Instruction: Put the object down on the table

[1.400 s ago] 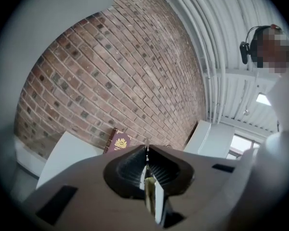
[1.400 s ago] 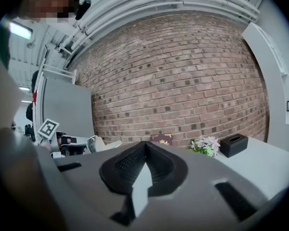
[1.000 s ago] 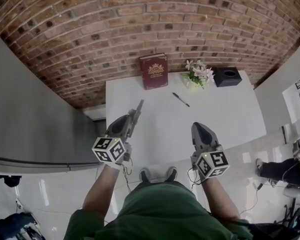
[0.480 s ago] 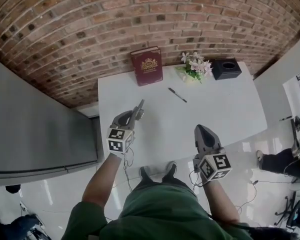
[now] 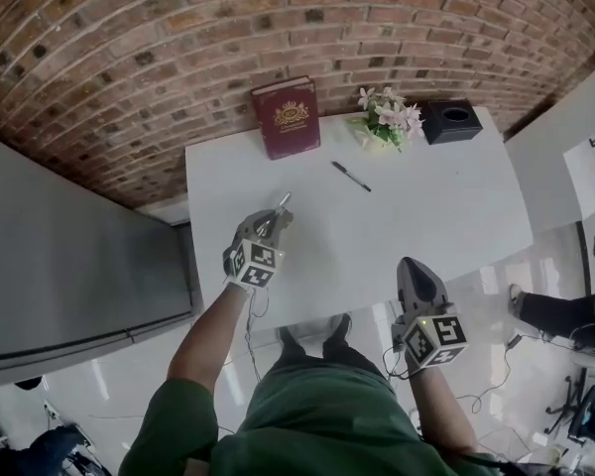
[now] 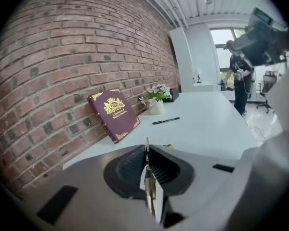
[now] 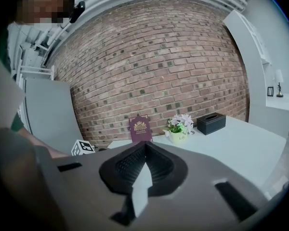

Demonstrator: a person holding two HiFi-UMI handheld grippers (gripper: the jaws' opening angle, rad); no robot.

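Note:
My left gripper (image 5: 275, 216) is shut on a thin grey metal object (image 5: 283, 202) whose tip sticks out past the jaws toward the wall. It hangs low over the near left part of the white table (image 5: 456, 216). In the left gripper view the thin object (image 6: 146, 147) stands edge-on between the closed pads of the left gripper (image 6: 147, 154). My right gripper (image 5: 410, 264) is at the table's front edge, jaws together with nothing in them. In its own view, the right gripper (image 7: 144, 147) points level toward the brick wall.
A dark red book (image 5: 286, 117) leans on the brick wall at the back. Beside it stand a pot of flowers (image 5: 389, 117) and a black tissue box (image 5: 449, 122). A black pen (image 5: 350, 176) lies mid-table. People stand to the right, off the table.
My left gripper has sunk toward the table and rolled, carrying the thin object with it. My right gripper has dropped a little toward the front edge.

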